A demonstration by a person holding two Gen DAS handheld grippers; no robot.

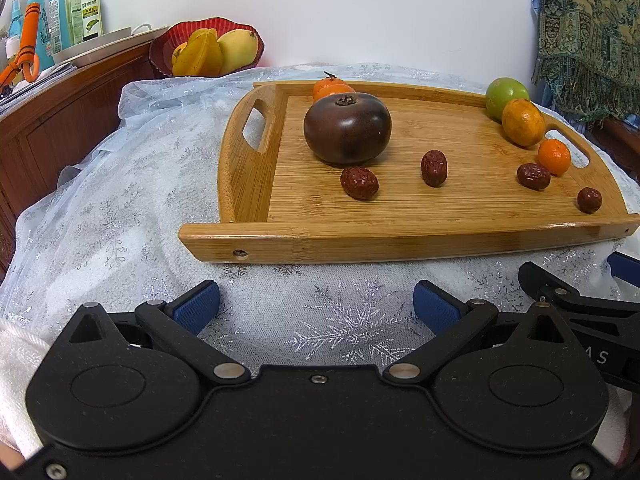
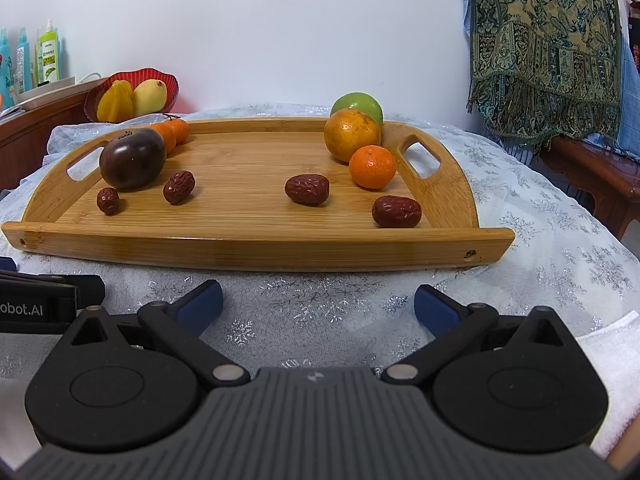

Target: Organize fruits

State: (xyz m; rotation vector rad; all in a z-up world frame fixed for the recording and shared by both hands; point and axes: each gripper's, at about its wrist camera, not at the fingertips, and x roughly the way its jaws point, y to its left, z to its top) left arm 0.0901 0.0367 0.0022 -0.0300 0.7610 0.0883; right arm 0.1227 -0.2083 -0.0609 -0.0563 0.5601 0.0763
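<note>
A bamboo tray (image 1: 400, 236) (image 2: 256, 246) lies on the snowflake cloth. On its left side sit a dark brown persimmon (image 1: 347, 128) (image 2: 133, 159) and small tangerines (image 1: 332, 89) (image 2: 173, 131). At its right end a green fruit (image 1: 506, 96) (image 2: 358, 106), a yellow-orange citrus (image 1: 522, 122) (image 2: 352, 135) and a small tangerine (image 1: 553, 157) (image 2: 372, 167) stand in a line. Several red dates (image 1: 359, 183) (image 2: 307, 189) are scattered across the board. My left gripper (image 1: 316, 306) and right gripper (image 2: 318, 304) hover open in front of the tray's near rim, holding nothing.
A red bowl (image 1: 168, 40) (image 2: 172, 80) with a starfruit and a mango stands at the back left. Spray bottles (image 1: 86, 4) and a metal tray rest on a wooden cabinet (image 1: 60, 120). A patterned shawl (image 2: 544, 52) hangs at the right over a wooden bench (image 2: 600, 172).
</note>
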